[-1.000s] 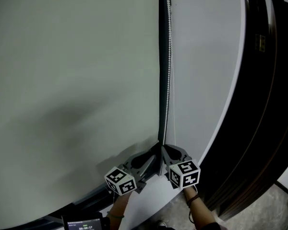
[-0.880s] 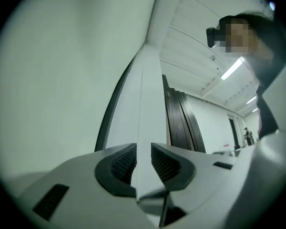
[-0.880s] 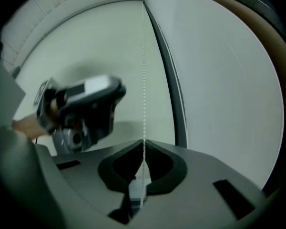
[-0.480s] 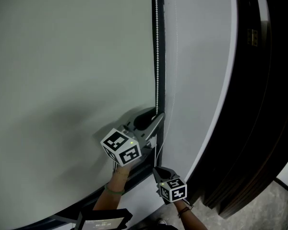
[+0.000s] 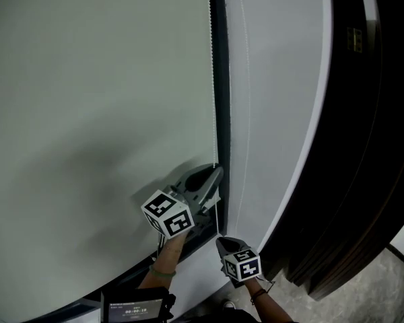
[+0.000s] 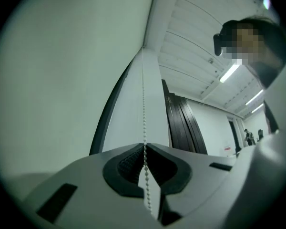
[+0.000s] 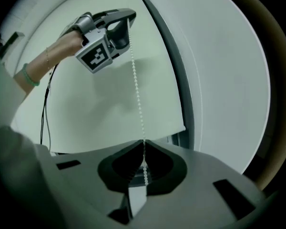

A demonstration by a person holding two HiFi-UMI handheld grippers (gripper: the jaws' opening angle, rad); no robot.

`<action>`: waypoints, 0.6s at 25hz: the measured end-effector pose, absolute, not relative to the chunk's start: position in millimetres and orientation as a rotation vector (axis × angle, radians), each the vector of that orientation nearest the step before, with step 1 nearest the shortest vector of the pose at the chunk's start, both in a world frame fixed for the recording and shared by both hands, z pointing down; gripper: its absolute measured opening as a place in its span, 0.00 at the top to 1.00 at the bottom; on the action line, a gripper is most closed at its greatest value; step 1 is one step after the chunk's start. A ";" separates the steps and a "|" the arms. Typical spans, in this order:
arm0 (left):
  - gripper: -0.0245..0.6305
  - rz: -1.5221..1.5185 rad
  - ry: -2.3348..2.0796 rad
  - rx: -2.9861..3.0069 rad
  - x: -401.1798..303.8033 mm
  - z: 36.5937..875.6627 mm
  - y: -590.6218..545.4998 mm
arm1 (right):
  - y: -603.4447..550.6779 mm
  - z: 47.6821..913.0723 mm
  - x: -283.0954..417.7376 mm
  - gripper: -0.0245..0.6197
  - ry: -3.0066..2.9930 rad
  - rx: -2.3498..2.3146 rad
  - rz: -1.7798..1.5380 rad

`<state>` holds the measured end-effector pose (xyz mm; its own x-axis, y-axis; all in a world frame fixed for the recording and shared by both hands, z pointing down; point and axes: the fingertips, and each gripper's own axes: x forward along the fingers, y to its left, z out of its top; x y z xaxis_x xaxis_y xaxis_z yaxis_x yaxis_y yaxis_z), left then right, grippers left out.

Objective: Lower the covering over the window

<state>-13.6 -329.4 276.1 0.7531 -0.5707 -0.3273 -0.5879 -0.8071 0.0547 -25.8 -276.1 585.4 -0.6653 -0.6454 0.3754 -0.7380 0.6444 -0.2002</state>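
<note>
Slippage looks the main risk: the left gripper (image 5: 214, 175) and, below it, the right gripper (image 5: 221, 241) each pinch the thin bead chain (image 7: 137, 99) (small, smooth beads) that runs up between them, with the blind (image 5: 87, 113) hanging beside and left of both; a skewed tug could let it slide free.

The pale blind (image 5: 101, 113) hung flat over the window, its bottom edge low with a dark strip beneath. The white bead chain (image 7: 137, 99) ran straight beside its right edge, pinched in the left gripper (image 6: 144, 146) above and the right gripper (image 7: 143, 142) below.
</note>
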 end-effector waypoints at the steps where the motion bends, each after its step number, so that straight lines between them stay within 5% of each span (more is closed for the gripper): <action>1: 0.95 0.507 0.974 -2.922 -15.1 290.8 -330.0 | -271.5 599.1 -25.8 0.93 -2.570 1.105 0.523; 15: 0.95 0.034 1.340 -3.230 -26.0 549.2 -314.4 | -219.8 726.3 -13.4 0.93 -2.339 0.982 0.715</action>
